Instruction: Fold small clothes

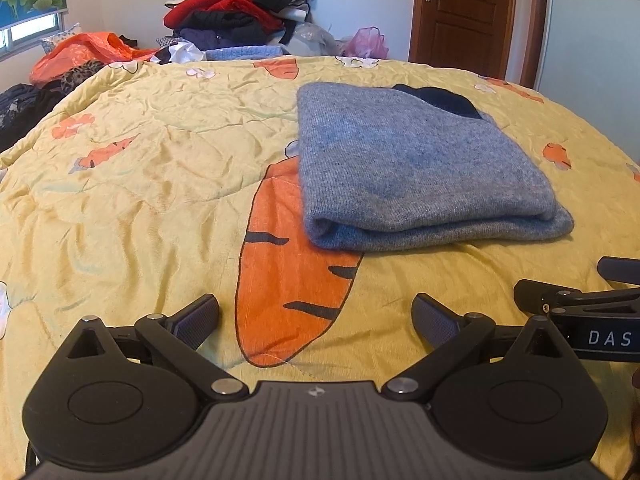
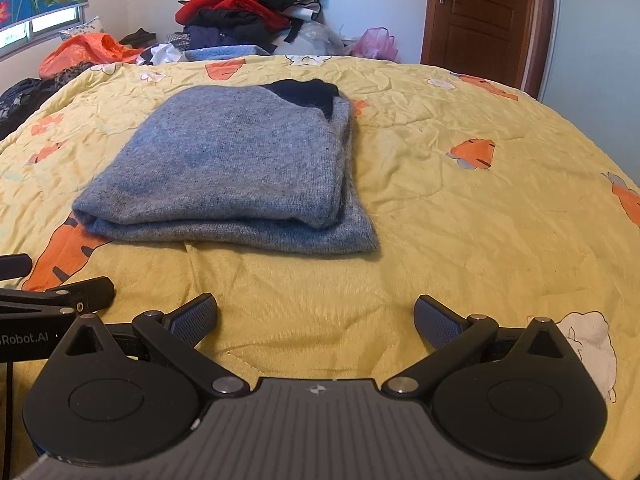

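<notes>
A grey knit sweater (image 1: 420,168) with a dark navy part at its far end lies folded into a thick rectangle on the yellow carrot-print quilt (image 1: 140,184). It also shows in the right wrist view (image 2: 232,168). My left gripper (image 1: 316,316) is open and empty, low over the quilt, short of the sweater and to its left. My right gripper (image 2: 316,316) is open and empty, short of the sweater and to its right. Each gripper shows at the other view's edge: the right one (image 1: 568,300), the left one (image 2: 60,296).
A tall heap of red, black and dark clothes (image 1: 244,8) stands at the far side of the bed. An orange plastic bag (image 1: 88,52) lies far left, a pink bag (image 1: 366,42) far right. A brown door (image 1: 468,16) is behind.
</notes>
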`<state>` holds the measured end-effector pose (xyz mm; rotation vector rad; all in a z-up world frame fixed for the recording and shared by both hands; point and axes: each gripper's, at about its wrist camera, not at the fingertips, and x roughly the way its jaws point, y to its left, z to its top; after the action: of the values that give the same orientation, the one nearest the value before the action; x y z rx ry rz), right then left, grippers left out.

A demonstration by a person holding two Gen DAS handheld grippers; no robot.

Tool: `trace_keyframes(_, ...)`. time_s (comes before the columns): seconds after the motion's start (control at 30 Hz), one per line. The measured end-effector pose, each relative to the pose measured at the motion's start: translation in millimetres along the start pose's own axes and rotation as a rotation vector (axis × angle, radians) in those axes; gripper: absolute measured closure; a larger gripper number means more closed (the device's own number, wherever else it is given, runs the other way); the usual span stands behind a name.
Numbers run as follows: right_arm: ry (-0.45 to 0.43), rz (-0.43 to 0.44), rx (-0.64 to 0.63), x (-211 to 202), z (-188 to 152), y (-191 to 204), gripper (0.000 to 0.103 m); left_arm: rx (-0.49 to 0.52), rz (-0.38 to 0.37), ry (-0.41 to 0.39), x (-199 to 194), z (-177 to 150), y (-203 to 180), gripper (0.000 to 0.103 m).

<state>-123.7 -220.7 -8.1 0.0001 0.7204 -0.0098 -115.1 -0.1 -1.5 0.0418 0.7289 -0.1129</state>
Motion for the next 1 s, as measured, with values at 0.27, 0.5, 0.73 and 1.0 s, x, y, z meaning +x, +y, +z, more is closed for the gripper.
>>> trace_keyframes(0.27,-0.006,0.0,0.003,-1.0,-1.7,-0.2,0.0,-0.008,0.014,0.013,2.9,3.8,-0.8,0.0)
trace_keyframes(0.5,-0.006,0.0,0.003,-0.8,-1.6,-0.4,0.0,-0.028,0.031,0.04,5.7,8.4,-2.1,0.0)
trace_keyframes(0.73,-0.006,0.0,0.003,-0.9,-1.8,-0.4,0.0,-0.028,0.035,0.028,4.9,6.7,-2.7,0.0)
trace_keyframes(1.0,-0.006,0.0,0.003,-1.0,-2.1,-0.4,0.0,-0.034,0.044,0.003,4.1,3.6,-3.6,0.0)
